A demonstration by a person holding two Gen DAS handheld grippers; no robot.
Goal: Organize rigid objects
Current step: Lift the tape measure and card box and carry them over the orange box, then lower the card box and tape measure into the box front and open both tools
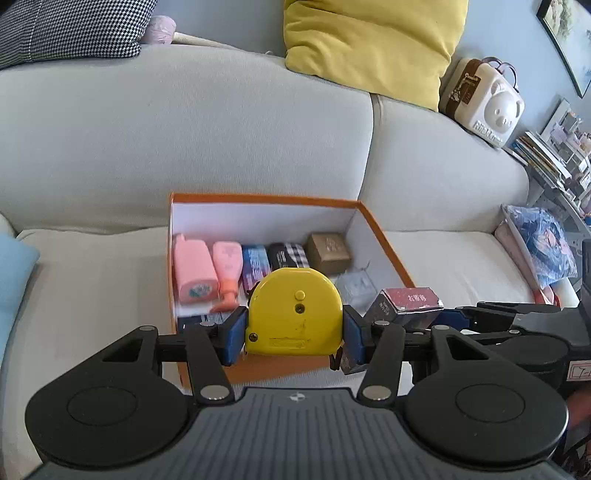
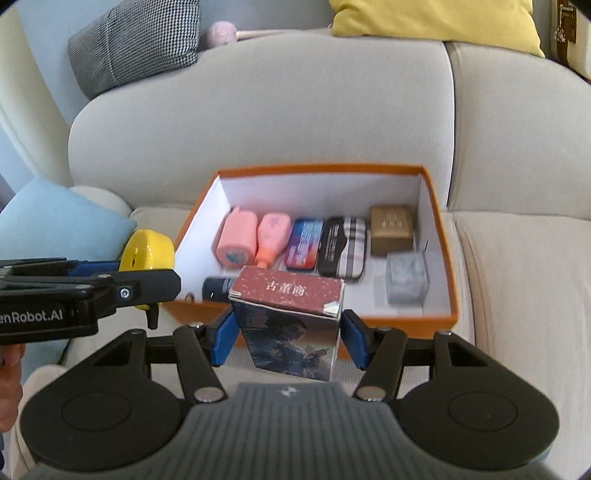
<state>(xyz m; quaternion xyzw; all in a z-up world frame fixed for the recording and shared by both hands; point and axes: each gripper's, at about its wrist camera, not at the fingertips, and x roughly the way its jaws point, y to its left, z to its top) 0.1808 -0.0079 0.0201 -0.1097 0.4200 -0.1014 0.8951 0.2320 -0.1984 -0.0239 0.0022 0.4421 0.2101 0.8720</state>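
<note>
Nearest to us, each hand-held gripper carries one rigid object above the near edge of the box. The left hand-held gripper [image 1: 294, 328] is clenched on a yellow tape measure [image 1: 293, 312], its blue pads [image 1: 236, 334] pressing the two flat ends so that the round case cannot roll out. The right hand-held gripper [image 2: 286, 334] is grasping a card box [image 2: 291, 321] with a red top and dark printed sides, held upright by its narrow flanks; we judge this keeps its broad face free for setting down. The two held objects hang just beside one another, the tape measure to the left of the card box.

Beyond them, an orange storage box [image 2: 437, 214] with a white interior sits on the sofa seat [image 1: 88, 280], open side up, so that it can receive objects from above. In it we count eight things. The far row holds two pink bottles [image 2: 238, 240], a blue tin [image 2: 304, 242], a plaid case [image 2: 343, 245] and a gold box [image 2: 390, 229], laid side by side. Nearer lie one clear cube [image 2: 406, 278] and one dark cylinder [image 2: 218, 290], and a further dark item at the near left is too hidden to name. We judge the bare floor between cylinder and cube to be the likely destination.

Farthest, on the sofa back, we count one yellow cushion [image 1: 373, 40] and one houndstooth cushion [image 1: 70, 26].
</note>
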